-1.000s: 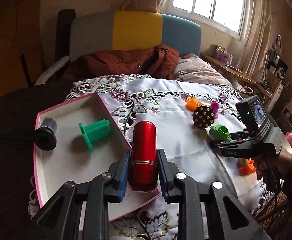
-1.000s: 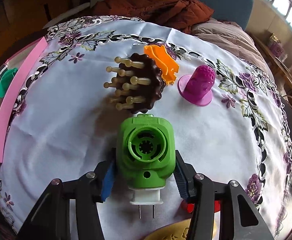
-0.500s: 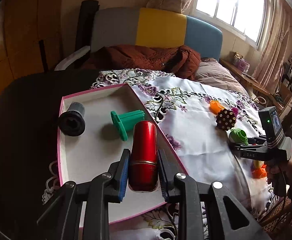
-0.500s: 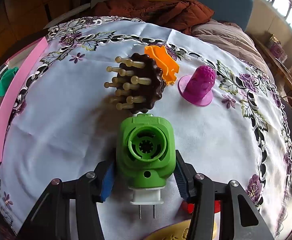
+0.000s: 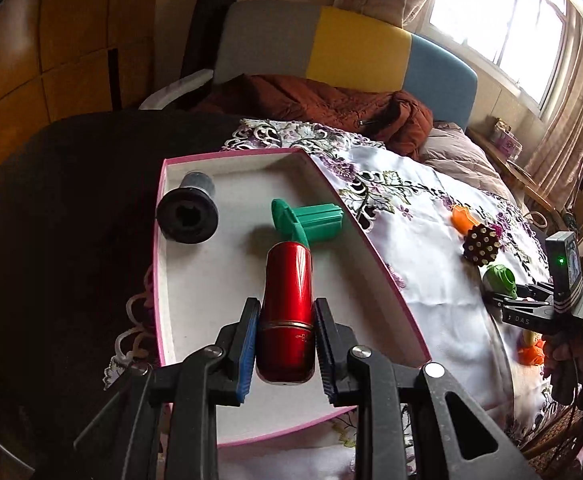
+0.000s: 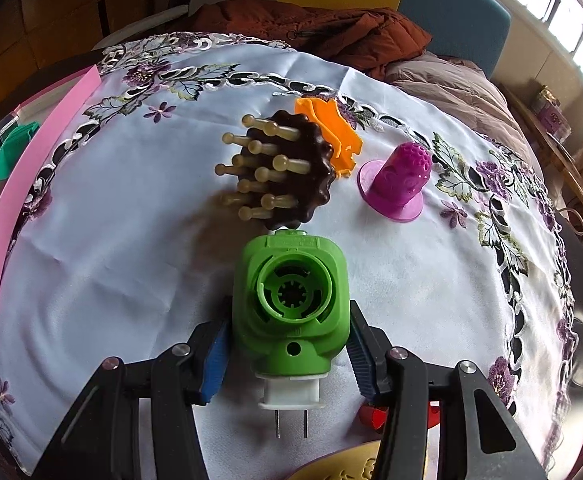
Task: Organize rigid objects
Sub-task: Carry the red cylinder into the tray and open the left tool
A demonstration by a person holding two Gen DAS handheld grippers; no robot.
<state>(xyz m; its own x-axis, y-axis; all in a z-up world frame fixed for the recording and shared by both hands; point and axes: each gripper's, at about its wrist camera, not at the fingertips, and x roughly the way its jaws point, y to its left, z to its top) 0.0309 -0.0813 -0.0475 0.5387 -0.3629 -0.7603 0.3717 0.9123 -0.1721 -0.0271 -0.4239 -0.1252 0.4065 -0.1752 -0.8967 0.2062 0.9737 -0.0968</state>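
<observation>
My left gripper [image 5: 285, 354] is shut on a red metal cylinder [image 5: 289, 304] and holds it over the pink-rimmed white box [image 5: 195, 280]. A black spool [image 5: 187, 218] and a teal plastic part [image 5: 311, 222] lie in the box. My right gripper [image 6: 287, 354] is shut on a green plug-in device [image 6: 291, 300] with white prongs, over the white tablecloth. In front of it lie a brown massage brush [image 6: 283, 174], an orange plastic piece [image 6: 331, 130] and a purple cone [image 6: 401, 178].
The floral tablecloth [image 6: 111, 240] covers a round dark table. A red object [image 6: 375, 416] and a yellow disc [image 6: 339, 464] lie by my right gripper. The box's pink wall [image 6: 23, 168] is at far left. A chair with a brown jacket [image 5: 331, 100] stands behind.
My left gripper has carried the red cylinder leftward, from the box's right edge to over its inside. My right gripper and the green device have stayed still.
</observation>
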